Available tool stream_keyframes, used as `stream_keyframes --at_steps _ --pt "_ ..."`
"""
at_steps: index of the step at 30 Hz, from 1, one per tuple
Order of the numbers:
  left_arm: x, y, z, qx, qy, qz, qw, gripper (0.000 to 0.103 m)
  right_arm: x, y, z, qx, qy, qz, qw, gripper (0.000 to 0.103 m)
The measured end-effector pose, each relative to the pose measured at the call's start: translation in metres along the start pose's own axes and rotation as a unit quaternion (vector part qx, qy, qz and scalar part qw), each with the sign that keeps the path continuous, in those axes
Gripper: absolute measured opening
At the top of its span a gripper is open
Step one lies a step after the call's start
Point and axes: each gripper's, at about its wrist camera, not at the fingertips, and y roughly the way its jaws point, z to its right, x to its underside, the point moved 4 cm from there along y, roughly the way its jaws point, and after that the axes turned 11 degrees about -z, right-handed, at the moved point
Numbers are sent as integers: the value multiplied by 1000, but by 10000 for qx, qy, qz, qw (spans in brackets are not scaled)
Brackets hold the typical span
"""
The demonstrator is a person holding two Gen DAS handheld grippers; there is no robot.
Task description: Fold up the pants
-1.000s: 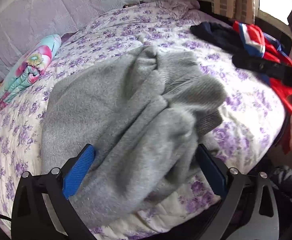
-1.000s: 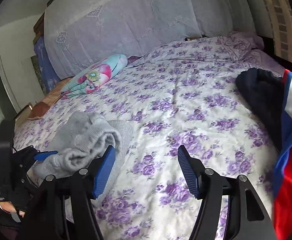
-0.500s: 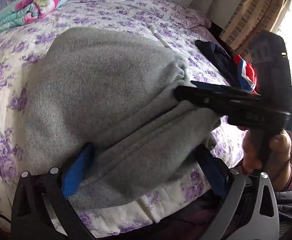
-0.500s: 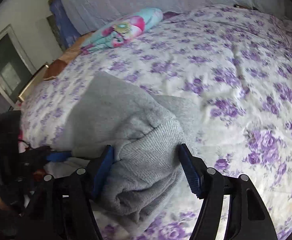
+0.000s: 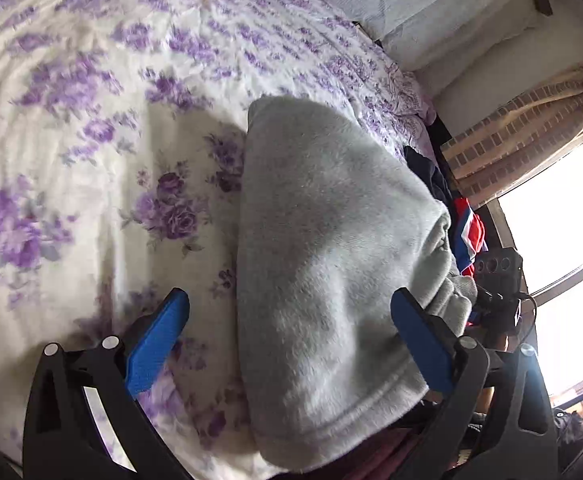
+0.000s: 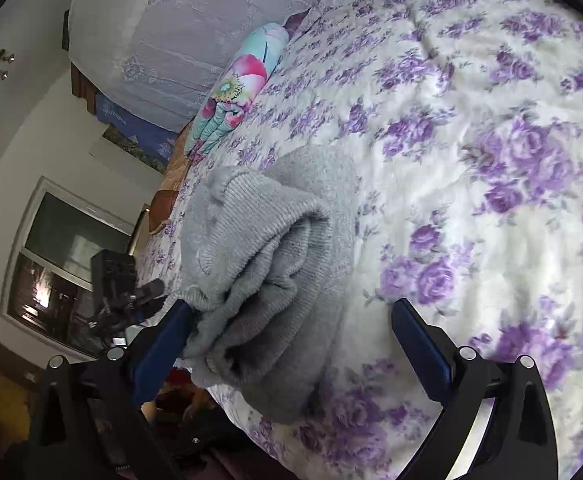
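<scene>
The grey fleece pants lie bunched and partly folded at the near edge of the bed, with the ribbed waistband end rolled up. My left gripper is open, its blue fingers straddling the lower part of the pants, apart from the cloth. My right gripper is open at the ribbed end; its left finger touches the bunched cloth, and the right finger stands over the bedspread. Each gripper shows small at the edge of the other's view.
The bed has a white bedspread with purple flowers. A floral bolster lies near the headboard. A pile of dark blue and red clothes lies on the bed's far side, by a curtained bright window.
Both grippers have tilted and shifted along the bed's edge. The right gripper has drawn off the ribbed end, now mostly left of its gap. The pants look more compact.
</scene>
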Motion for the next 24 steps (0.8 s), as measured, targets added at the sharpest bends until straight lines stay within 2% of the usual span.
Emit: stream_keyframes --at_steps 2,5,8,10,12,15,16,18,20,23,24 --pt "-9 20 13 244 212 -163 9993 98 -8 10 -9 -300 -70 -82 9995 100" --pt "-18 41 34 -22 653 -290 9974 98 -17 23 -14 -673 57 -344 9971 100" --pt "-21 41 24 384 354 -392 9979 98 -21 21 -12 -890 341 -558 9939 100" --pt "-20 36 21 611 247 -407 9970 98 -17 8 -19 -947 144 -568 9938 100" --pt "-18 36 22 549 301 -422 9971 98 -11 -8 -25 -1099 -67 -493 9927 100" --pt "-14 38 29 192 528 -406 9976 98 -14 -12 -20 -1411 103 -483 9888 100" --pt "-14 39 31 127 562 -393 9976 98 -17 -7 -18 -1334 147 -555 9894 100" --pt "-13 37 29 42 580 -385 9976 98 -25 9 -12 -854 311 -689 9935 100" --pt "-11 37 30 -35 634 -358 9973 98 -32 26 -13 -759 298 -872 9928 100" --pt "-9 37 31 -120 709 -273 9970 99 -34 43 -16 -324 182 -1114 9931 100" --pt "-8 37 31 -95 696 -242 9972 99 -32 43 -20 -212 15 -1069 9940 93"
